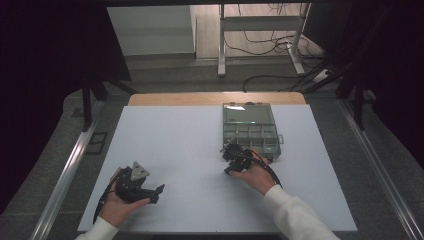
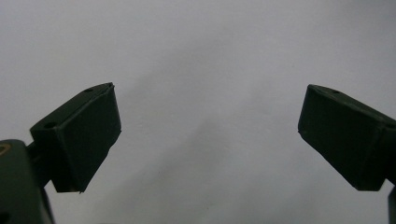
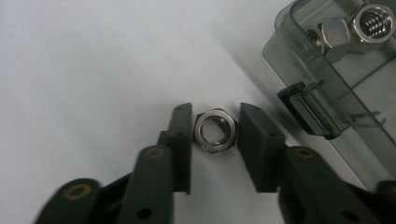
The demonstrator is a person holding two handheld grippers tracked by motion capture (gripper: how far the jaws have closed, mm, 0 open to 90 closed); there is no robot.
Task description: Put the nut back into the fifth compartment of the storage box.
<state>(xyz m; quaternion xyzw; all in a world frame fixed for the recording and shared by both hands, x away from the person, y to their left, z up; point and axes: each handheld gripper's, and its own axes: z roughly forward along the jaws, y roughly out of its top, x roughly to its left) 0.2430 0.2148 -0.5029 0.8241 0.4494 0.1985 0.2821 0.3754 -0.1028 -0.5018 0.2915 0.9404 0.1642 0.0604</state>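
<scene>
Hex nut [image 3: 215, 131]: on the white tabletop [image 1: 175, 150], at about 8 o'clock from the near corner of the compartment box [image 1: 251, 131], lying flat with its bore up.
Step in hand: picking the nut up with the right hand-held gripper [image 3: 215, 140]; judged best done by squeezing on two opposite flats, jaws kept level, then lifting straight before swinging toward a box cell.
Right hand-held gripper: narrow, its jaws closed against the nut's sides.
Left hand-held gripper [image 2: 208, 140]: wide apart, holding nothing, over bare tabletop at 7 o'clock.
Nut's look: silvery steel, six-sided, threaded inside, faint stamping on its face, shiny.
</scene>
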